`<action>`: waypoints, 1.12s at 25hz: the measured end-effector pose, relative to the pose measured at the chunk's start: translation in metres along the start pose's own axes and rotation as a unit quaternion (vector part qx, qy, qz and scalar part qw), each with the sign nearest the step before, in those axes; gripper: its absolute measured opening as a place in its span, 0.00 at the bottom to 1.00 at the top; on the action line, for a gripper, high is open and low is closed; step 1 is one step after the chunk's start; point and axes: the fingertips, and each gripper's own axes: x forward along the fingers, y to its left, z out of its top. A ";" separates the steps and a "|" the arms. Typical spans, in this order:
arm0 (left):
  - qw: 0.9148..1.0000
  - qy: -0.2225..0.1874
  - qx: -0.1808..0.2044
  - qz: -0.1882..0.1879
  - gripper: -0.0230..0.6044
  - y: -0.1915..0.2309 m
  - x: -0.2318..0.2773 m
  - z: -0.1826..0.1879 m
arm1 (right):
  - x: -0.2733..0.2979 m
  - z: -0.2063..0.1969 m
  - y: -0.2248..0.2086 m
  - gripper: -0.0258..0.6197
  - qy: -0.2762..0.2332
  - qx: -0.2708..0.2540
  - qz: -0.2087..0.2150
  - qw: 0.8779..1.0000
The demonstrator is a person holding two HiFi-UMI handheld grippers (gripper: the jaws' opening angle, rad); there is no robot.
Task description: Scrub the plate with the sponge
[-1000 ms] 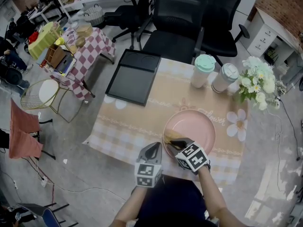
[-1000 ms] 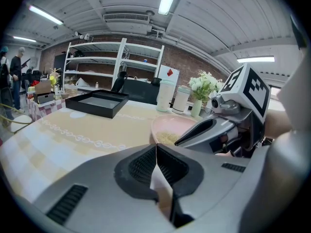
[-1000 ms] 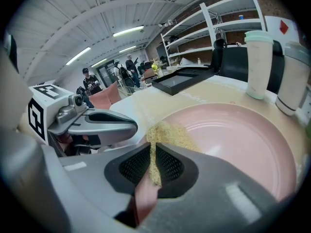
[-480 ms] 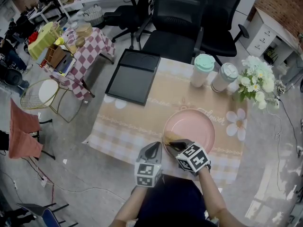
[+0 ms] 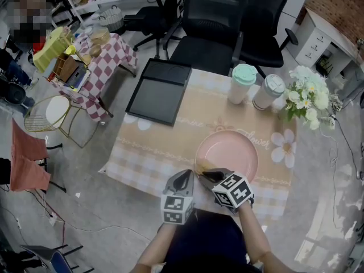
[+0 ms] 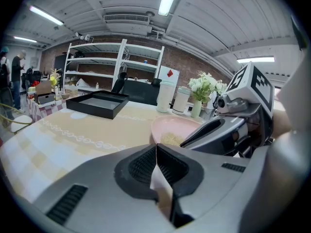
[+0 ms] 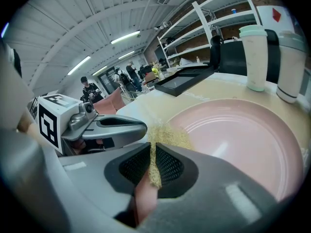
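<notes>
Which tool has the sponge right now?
The right tool: its jaws are shut on the yellow sponge at the plate's rim. The left tool is shut on nothing, beside the plate.

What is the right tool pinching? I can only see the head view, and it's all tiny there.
Observer: The right gripper view shows the right tool shut on a yellow sponge.
Operator: Is the sponge touching the plate?
Observer: Yes, it rests on the plate, at the edge nearest the tool.
Operator: And the left tool?
Observer: Its own view shows the left tool shut, with nothing in it.
</notes>
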 end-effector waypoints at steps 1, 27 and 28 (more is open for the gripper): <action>1.000 -0.001 0.000 0.000 0.06 0.000 -0.001 0.000 | -0.001 0.001 0.001 0.09 -0.002 0.001 0.001 1.000; 1.000 -0.021 -0.017 -0.005 0.06 -0.008 -0.005 0.011 | -0.055 0.034 -0.042 0.09 -0.055 -0.065 -0.079 0.993; 1.000 -0.022 -0.017 -0.006 0.06 -0.008 -0.005 0.012 | -0.058 0.035 -0.046 0.09 -0.057 -0.067 -0.085 0.992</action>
